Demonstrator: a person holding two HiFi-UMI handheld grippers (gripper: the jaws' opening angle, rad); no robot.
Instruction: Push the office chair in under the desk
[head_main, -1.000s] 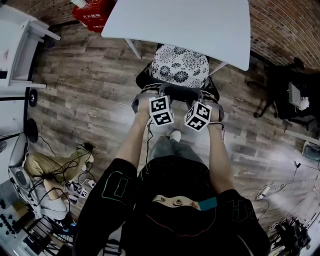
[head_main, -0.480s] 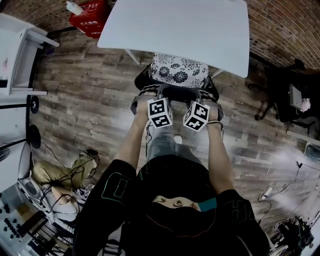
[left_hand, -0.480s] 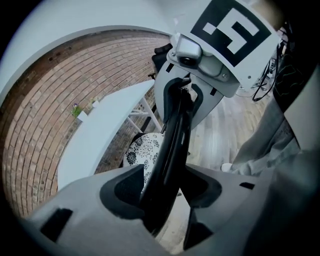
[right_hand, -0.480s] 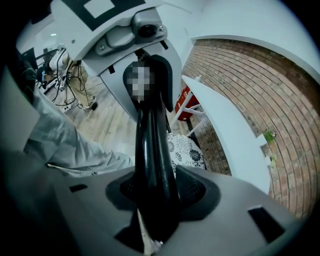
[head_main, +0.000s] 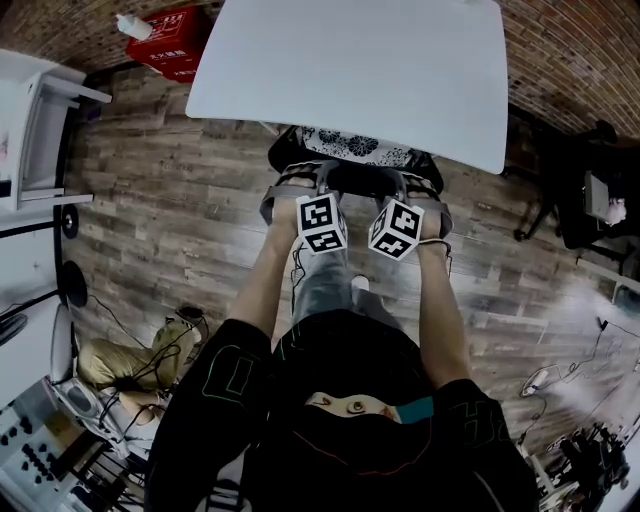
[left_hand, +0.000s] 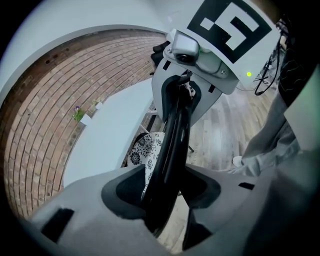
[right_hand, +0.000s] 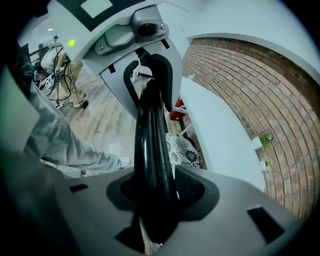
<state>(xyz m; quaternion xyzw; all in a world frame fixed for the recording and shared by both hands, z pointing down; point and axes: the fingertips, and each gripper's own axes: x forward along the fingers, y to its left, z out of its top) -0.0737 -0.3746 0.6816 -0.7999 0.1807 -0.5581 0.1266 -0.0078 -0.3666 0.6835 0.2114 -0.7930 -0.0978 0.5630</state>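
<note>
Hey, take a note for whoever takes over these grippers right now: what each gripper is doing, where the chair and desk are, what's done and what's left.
Left gripper: jaws closing on the backrest, which sits between them.
Right gripper: beside it on the same backrest, jaws also closing on it.
Office chair: faces the desk, with the seat mostly under the desktop. Only a strip of the floral seat cushion shows from the head view.
Done: chair gripped and most of the way in.
Left: probably a short further push until the backrest nears the desk edge, then release both grippers.
</note>
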